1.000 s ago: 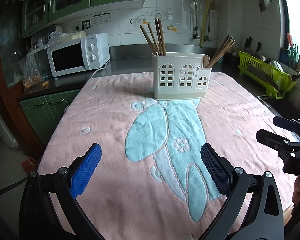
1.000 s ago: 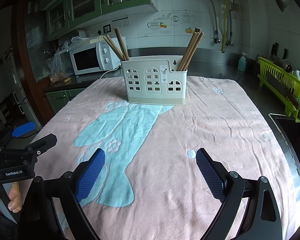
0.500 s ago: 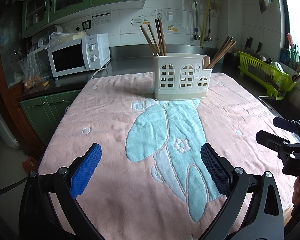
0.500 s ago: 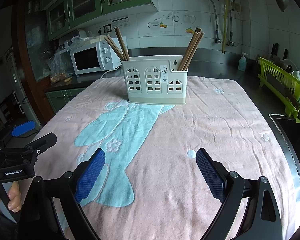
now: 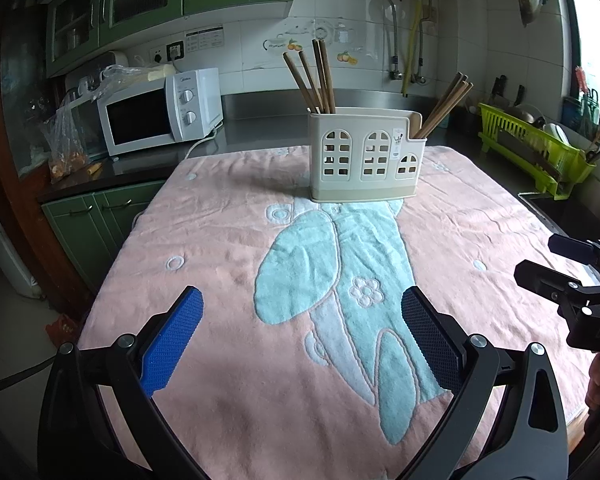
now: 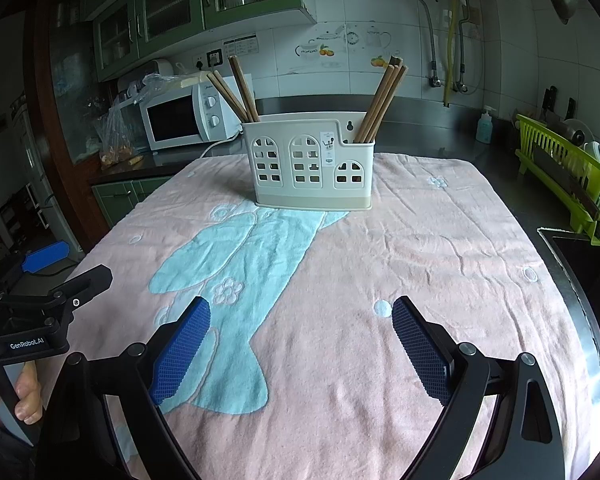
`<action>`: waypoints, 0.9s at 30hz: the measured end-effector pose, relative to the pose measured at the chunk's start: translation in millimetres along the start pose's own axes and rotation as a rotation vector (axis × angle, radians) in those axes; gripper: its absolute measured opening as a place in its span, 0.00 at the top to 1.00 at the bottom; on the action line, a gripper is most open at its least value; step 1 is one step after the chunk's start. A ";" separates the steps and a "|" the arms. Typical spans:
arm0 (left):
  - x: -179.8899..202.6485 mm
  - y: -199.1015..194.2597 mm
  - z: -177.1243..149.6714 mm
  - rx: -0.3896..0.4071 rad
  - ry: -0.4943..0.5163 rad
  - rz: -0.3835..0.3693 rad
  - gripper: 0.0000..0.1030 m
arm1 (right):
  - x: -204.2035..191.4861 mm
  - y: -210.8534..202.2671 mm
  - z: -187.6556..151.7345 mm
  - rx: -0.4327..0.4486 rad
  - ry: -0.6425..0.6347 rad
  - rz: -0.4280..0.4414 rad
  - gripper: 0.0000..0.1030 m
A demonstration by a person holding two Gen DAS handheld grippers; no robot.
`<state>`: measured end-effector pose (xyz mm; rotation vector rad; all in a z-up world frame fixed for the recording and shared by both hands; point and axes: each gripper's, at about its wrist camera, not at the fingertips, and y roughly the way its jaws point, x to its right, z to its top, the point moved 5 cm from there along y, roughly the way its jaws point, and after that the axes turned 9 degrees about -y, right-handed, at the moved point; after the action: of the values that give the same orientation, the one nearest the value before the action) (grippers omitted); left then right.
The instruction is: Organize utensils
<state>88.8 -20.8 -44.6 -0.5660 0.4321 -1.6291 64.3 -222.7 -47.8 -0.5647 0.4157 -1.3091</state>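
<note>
Both claws, left claw (image 5: 300, 320) and right claw (image 6: 300, 332), spread apart and empty over the near towel (image 6: 440, 248). Chopsticks (image 6: 380, 100) all standing in the holder (image 6: 312, 160) at far centre. Nothing loose visible; looks done.

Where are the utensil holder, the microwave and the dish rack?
utensil holder (image 6: 312, 160): right wrist view, front wall.
microwave (image 5: 140, 118): left wrist view, dark door window.
dish rack (image 5: 534, 146): left wrist view, green slatted side.

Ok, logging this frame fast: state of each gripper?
Left gripper: open, holding nothing.
Right gripper: open, holding nothing.
</note>
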 end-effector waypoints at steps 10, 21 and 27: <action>-0.1 -0.9 0.8 0.004 0.000 0.001 0.05 | 0.0 0.1 0.1 0.000 0.000 0.001 0.13; 2.8 -5.5 4.3 0.031 0.011 0.011 0.05 | 2.0 -0.9 0.2 0.004 0.002 -0.001 0.13; 6.2 -6.2 5.0 0.039 0.021 0.010 0.05 | 3.2 -1.8 -0.6 0.006 0.001 -0.002 0.13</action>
<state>86.3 -25.9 -36.2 -0.5175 0.4174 -1.6312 63.3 -226.2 -47.1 -0.5592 0.4121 -1.3123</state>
